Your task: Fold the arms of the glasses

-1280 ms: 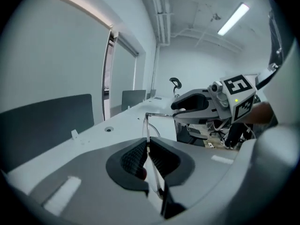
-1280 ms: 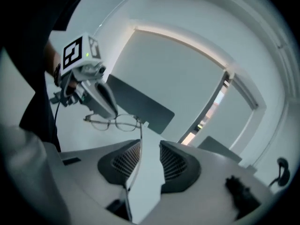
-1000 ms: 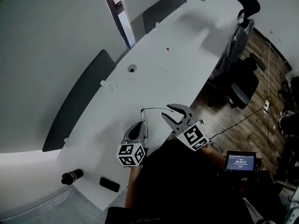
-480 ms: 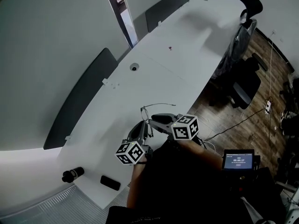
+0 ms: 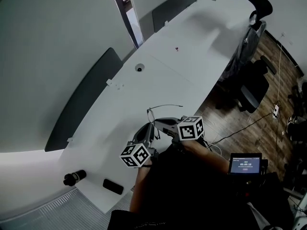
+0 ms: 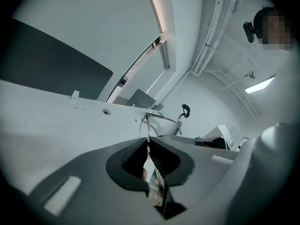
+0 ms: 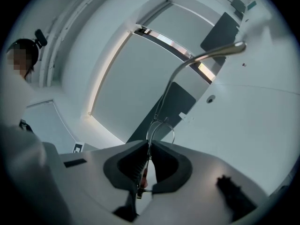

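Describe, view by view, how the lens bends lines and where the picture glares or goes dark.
Head view: the table edge bows; the person's clothing is almost black. Left gripper view: a black round border, and the ceiling light glares. Right gripper view: the same border; the glasses loom large near the lens.

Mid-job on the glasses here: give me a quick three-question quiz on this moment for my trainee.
1. True or false: the left gripper is open and empty.
2. What is between the jaws of the right gripper? A) the glasses B) a cable C) nothing
3. Fill in: in the right gripper view, the arm of the glasses is ___ (folded flat / sticking out).
Key: 1 false; it is shut on the glasses. 2 A; its jaws have just been closing, and the glasses are pinched between them. 3 sticking out.
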